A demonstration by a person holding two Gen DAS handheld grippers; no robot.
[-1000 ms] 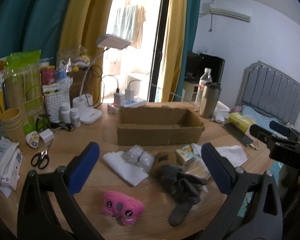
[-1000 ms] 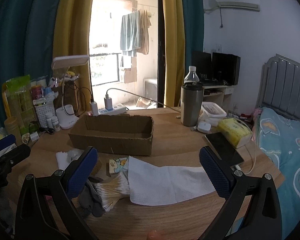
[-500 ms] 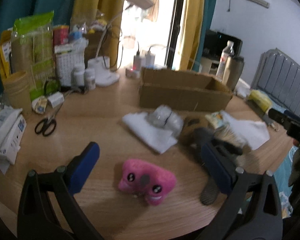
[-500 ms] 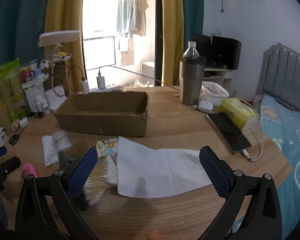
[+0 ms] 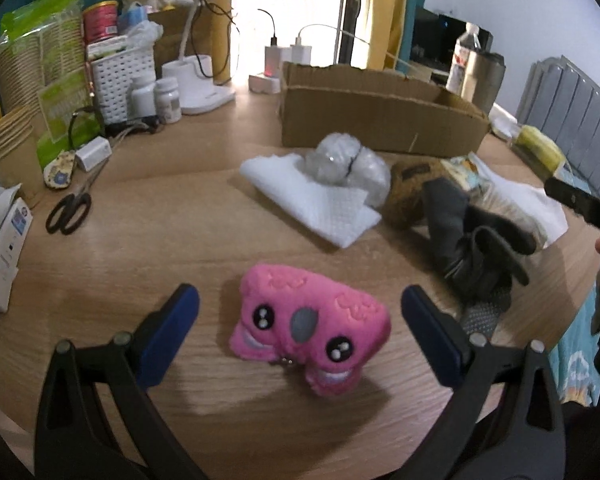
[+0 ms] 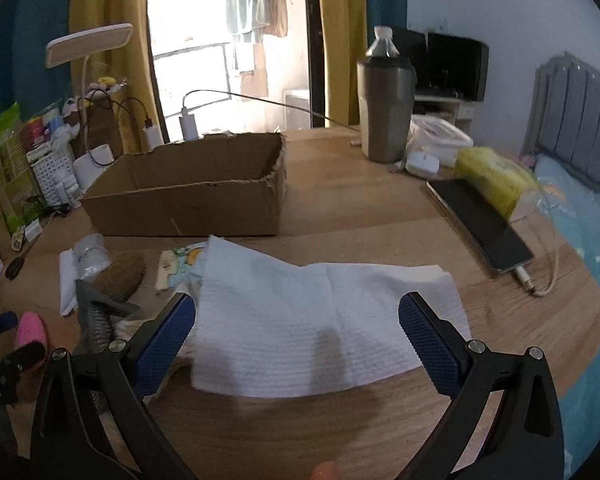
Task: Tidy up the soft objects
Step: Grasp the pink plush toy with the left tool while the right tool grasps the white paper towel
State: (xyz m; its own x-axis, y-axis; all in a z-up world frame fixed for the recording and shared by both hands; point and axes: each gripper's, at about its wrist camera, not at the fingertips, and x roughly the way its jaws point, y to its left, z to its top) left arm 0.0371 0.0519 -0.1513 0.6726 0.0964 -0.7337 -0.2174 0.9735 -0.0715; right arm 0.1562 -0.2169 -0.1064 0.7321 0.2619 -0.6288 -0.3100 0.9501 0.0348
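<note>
Nothing in the cardboard box (image 6: 204, 184) yet (interior looks bare). Left gripper (image 5: 300, 330) spread wide around the pink plush (image 5: 310, 334) on the bench (image 5: 160, 240), not closed. Right gripper (image 6: 296, 338) wide over the white towel (image 6: 300, 320). Everything left to sort.

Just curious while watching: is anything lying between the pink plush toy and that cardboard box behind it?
Yes. In the left wrist view, a folded white paper towel with a clear plastic bundle on it lies between the pink plush toy and the cardboard box.
</note>
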